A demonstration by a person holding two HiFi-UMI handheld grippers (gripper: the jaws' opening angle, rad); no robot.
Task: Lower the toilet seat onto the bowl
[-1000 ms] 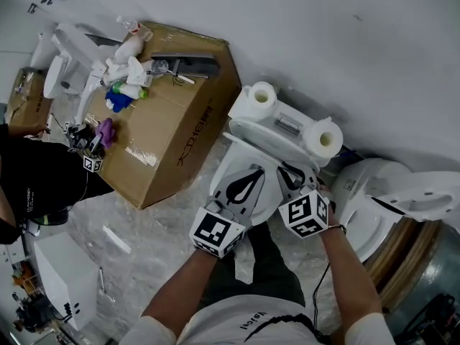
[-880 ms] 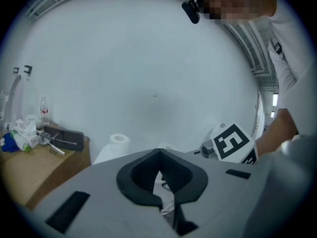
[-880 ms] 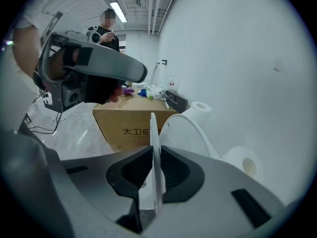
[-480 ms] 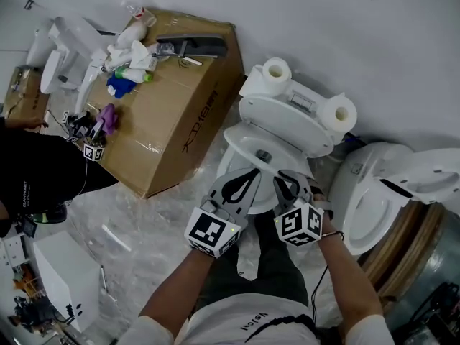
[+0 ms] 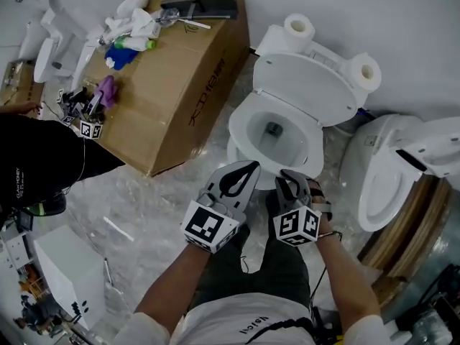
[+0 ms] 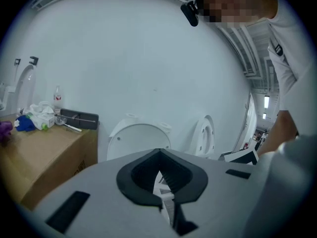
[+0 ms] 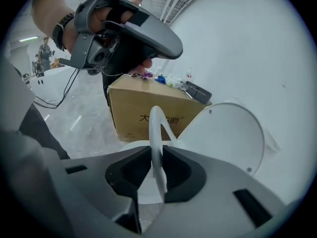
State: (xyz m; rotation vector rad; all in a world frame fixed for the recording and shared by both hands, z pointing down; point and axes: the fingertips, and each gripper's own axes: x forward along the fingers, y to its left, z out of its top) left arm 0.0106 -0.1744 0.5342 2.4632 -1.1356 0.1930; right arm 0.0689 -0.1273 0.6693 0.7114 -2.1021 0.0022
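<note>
Now the right hand-held gripper, jaws opening, pinches the thin white toilet seat.

Two toilets show plainly, one central and one to its right. There are two toilet-paper rolls and one large cardboard box.

Left tongs pressed together, right tongs opening, toilet seat between
</note>
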